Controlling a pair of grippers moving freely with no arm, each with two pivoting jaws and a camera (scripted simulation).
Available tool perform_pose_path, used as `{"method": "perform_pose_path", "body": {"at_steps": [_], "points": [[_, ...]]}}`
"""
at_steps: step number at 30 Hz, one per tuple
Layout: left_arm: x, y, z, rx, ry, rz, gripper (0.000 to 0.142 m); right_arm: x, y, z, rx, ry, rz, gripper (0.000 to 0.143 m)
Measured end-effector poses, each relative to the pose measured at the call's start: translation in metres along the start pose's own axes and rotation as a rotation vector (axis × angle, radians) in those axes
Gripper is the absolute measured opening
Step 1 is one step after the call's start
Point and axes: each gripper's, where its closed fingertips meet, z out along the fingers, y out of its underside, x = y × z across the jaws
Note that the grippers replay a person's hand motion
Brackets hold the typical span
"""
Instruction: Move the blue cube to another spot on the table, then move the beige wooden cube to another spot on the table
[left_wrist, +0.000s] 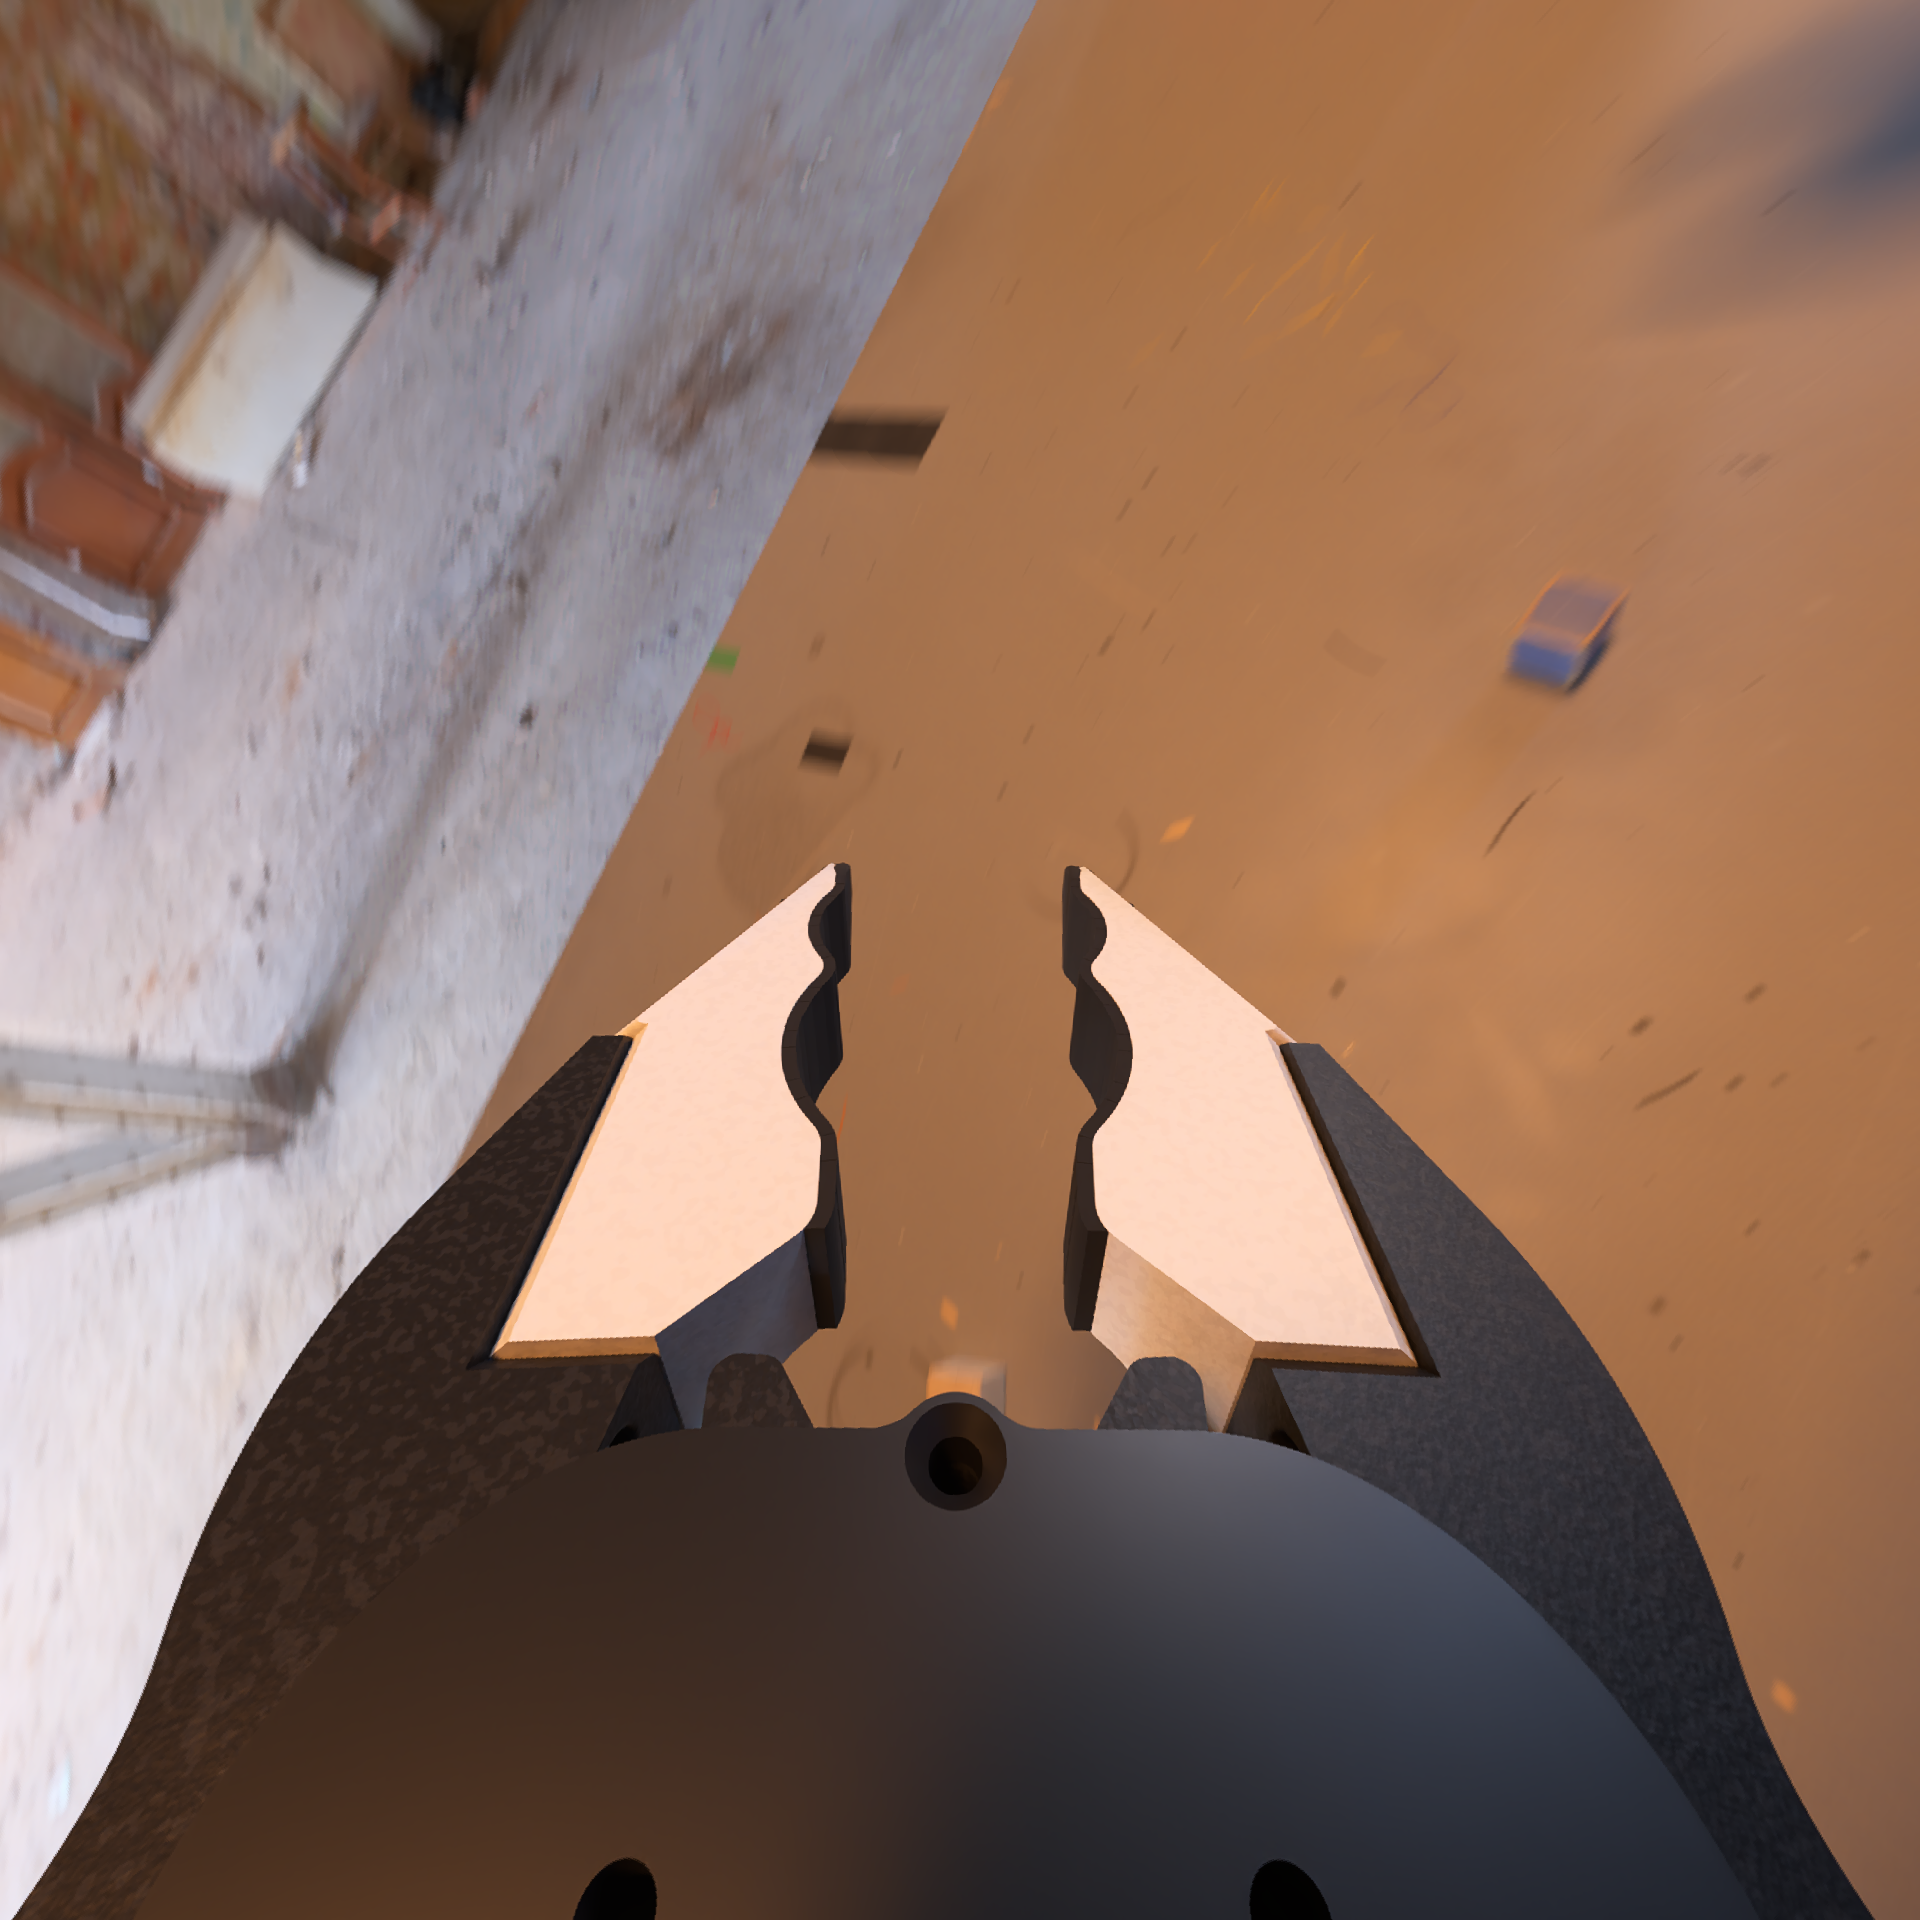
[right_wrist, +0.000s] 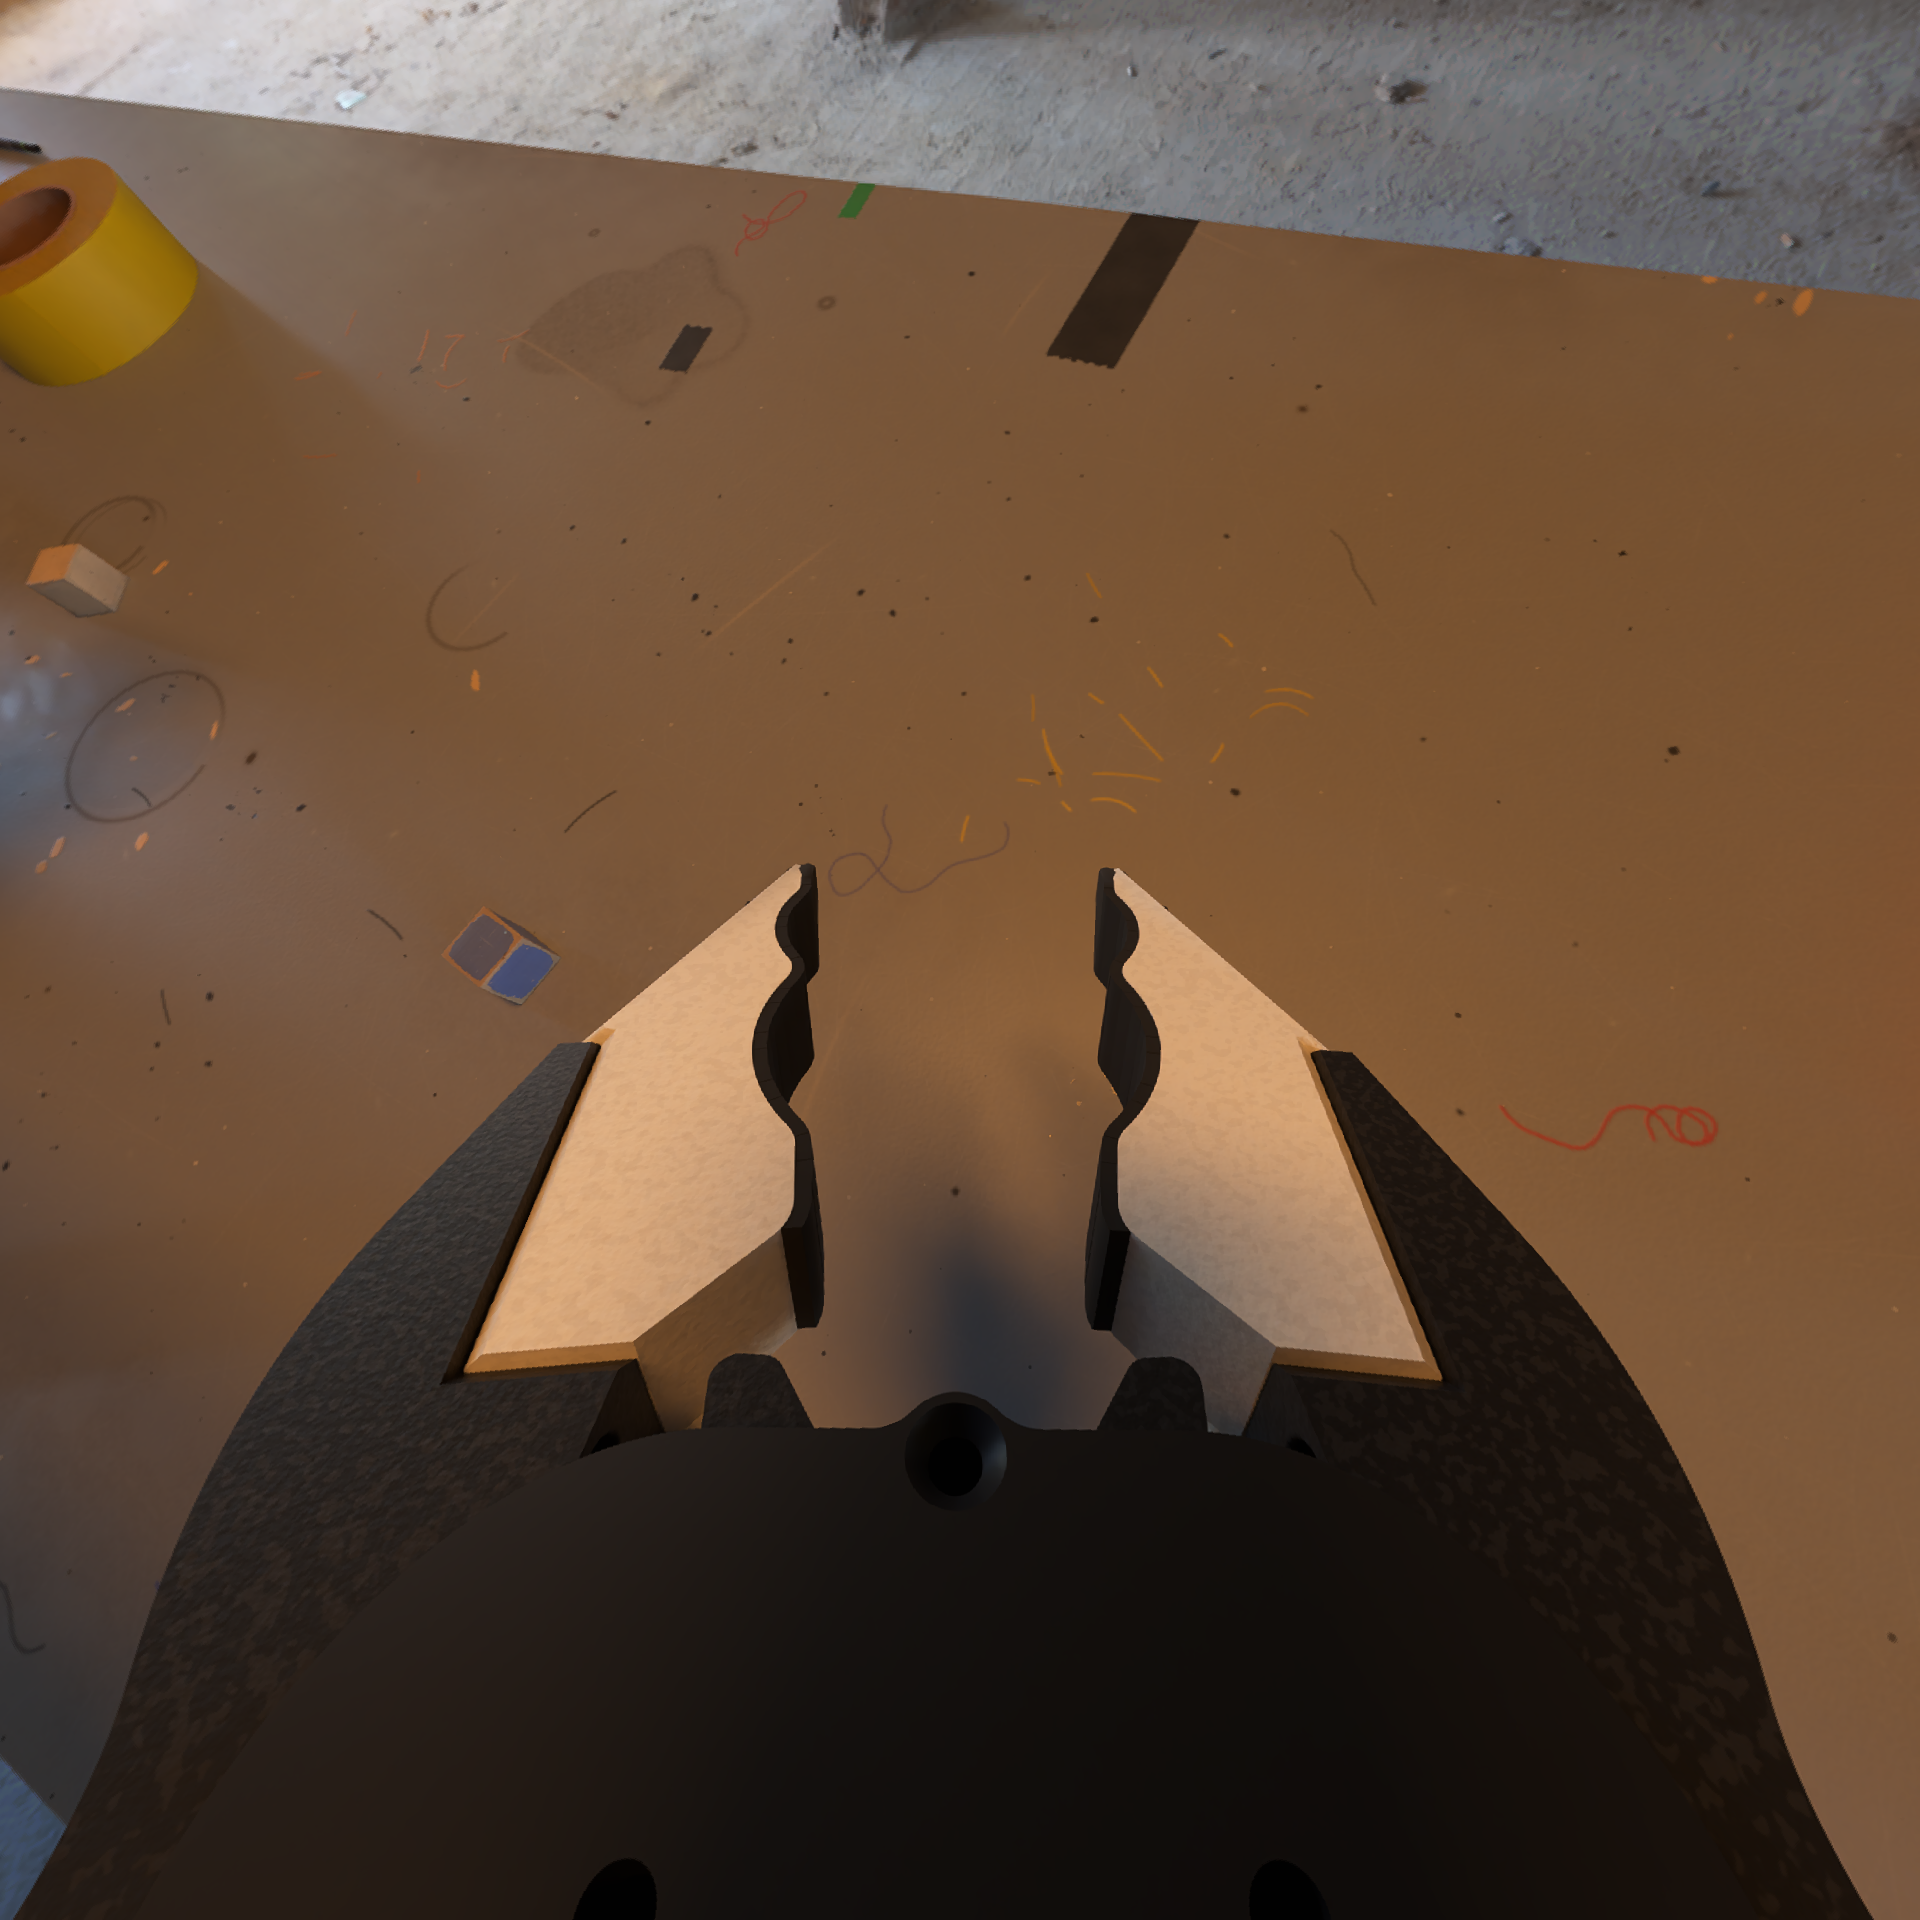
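No readable text

No letters, numbers, labels or brands can be made out; only illegible scribbles are seen on the counter (right_wrist: 1351, 623).

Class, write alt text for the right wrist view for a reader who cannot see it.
An open, empty hand-held gripper hovers over a scuffed brown table. A blue cube sits just left of its fingers, with a beige wooden cube and a yellow roll farther off to the left.

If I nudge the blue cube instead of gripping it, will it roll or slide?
The blue cube rests flat on the table, so it will probably slide, not roll. It looks small and likely light, so a push off-centre may spin it.
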Motion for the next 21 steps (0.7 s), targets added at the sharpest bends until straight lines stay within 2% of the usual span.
{"method": "perform_pose_path", "body": {"at_steps": [3, 6, 9, 13, 21], "points": [[-0.028, 0.078, -0.005, -0.171, -0.003, -0.102, 0.034, -0.002, 0.000, 0.001, 0.001, -0.013, 0.001, 0.054], [-0.028, 0.155, 0.000, -0.380, 0.104, -0.173, 0.039, -0.005, 0.000, 0.002, 0.006, -0.039, 0.012, 0.054], [-0.016, 0.205, 0.005, -0.522, 0.208, -0.181, 0.042, -0.005, 0.002, 0.005, -0.003, -0.046, 0.019, 0.054], [-0.008, 0.241, 0.015, -0.659, 0.251, -0.134, 0.044, -0.003, 0.008, 0.009, -0.029, -0.046, 0.017, 0.054], [0.003, 0.271, 0.035, -0.786, 0.316, -0.134, 0.045, -0.001, 0.017, 0.014, -0.077, -0.043, 0.011, 0.054]]}}
